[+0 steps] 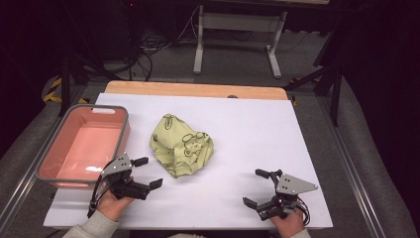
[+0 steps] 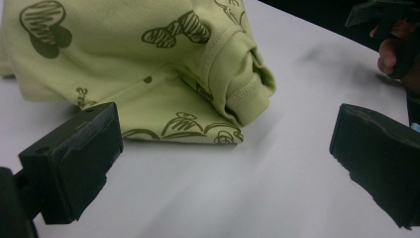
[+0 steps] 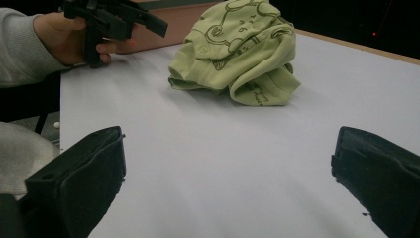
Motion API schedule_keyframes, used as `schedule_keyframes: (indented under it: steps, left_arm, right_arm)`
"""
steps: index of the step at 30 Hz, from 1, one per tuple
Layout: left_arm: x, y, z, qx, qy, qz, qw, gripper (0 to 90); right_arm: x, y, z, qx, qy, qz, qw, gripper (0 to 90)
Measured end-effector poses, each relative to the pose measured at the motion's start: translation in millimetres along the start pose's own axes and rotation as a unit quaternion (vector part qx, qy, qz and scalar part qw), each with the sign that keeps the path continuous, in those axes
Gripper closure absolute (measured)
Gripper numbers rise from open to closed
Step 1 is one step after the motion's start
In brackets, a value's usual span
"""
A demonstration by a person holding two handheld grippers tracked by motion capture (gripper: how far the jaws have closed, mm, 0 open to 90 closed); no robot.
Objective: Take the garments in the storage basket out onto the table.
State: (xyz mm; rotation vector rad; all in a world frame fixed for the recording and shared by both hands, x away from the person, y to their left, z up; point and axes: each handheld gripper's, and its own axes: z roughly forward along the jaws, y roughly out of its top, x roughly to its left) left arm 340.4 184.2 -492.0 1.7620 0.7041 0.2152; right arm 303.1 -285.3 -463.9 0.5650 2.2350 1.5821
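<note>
Left gripper [image 1: 148, 172] agape, crumpled yellow-green printed garment [image 1: 181, 145] beside

Garment [image 1: 181, 146]: pale yellow-green, printed with dark olive scribbled doodles and outline cartoon figures; stitched hem same green.
Counter [image 1: 247, 129]: white sheet on top, light wood strip along 12 o'clock edge.
Bin [image 1: 49, 163] at 9 o'clock: salmon-pink inside, grey rim.
Left gripper [image 1: 147, 172]: black jaws, grey plate on top.
Right gripper [image 1: 256, 187]: black jaws, grey plate.
Sleeve [image 3: 22, 47]: light grey.
Floor: grey.
</note>
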Motion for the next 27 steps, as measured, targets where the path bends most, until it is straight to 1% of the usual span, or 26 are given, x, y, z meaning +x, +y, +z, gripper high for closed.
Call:
schedule_keyframes:
  steps: [1, 2, 5, 7, 8, 9, 10, 12, 17, 21, 27]
  left_arm:
    - [-0.3, -2.1, 0.2, -0.001, -0.001, -0.004, 1.0, 0.9]
    - [-0.6, -3.4, 0.2, -0.003, 0.001, -0.001, 1.0, 1.0]
    - [-2.4, -3.3, -1.7, -0.014, 0.012, 0.018, 0.9997, 1.1]
    - [-1.5, -3.8, -0.6, -0.011, 0.011, 0.019, 0.9997, 1.3]
    - [-1.8, -4.2, 1.2, -0.004, 0.021, 0.019, 0.9996, 1.6]
    - [-1.8, -4.2, 1.2, -0.004, 0.021, 0.019, 0.9996, 1.8]
    - [-2.8, -4.2, 1.8, -0.005, 0.024, 0.025, 0.9994, 2.0]
    - [-3.2, -4.2, 2.1, -0.004, 0.024, 0.027, 0.9993, 2.0]
    - [-3.0, -4.0, 2.4, -0.008, 0.02, 0.022, 0.9995, 1.9]
    - [-3.1, -3.9, 2.5, -0.01, 0.021, 0.022, 0.9995, 1.8]
    - [-2.1, -3.5, 2.2, -0.011, 0.02, 0.014, 0.9996, 1.7]
  right_arm:
    - [0.0, -0.3, 0.3, 0.0, 0.0, 0.002, 1.0, 0.7]
    - [0.0, -0.7, 0.8, 0.0, 0.0, 0.002, 1.0, 0.7]
    - [0.3, -1.7, 2.5, 0.004, 0.003, 0.004, 1.0, 0.7]
    - [0.4, -1.9, 2.8, 0.005, 0.003, 0.004, 1.0, 0.7]
    - [0.3, -2.0, 2.9, 0.005, 0.003, 0.004, 1.0, 0.7]
    - [0.3, -2.0, 2.9, 0.005, 0.003, 0.004, 1.0, 0.7]
    - [0.2, -2.1, 3.1, 0.004, 0.003, 0.005, 1.0, 0.8]
    - [0.2, -2.1, 3.4, 0.005, 0.004, 0.004, 1.0, 0.8]
    - [0.0, -2.5, 3.6, 0.005, 0.004, 0.005, 1.0, 0.7]
    - [-0.3, -2.8, 4.2, 0.007, 0.003, 0.006, 0.9999, 0.8]
    - [-0.1, -2.6, 4.0, 0.006, 0.003, 0.005, 1.0, 0.8]
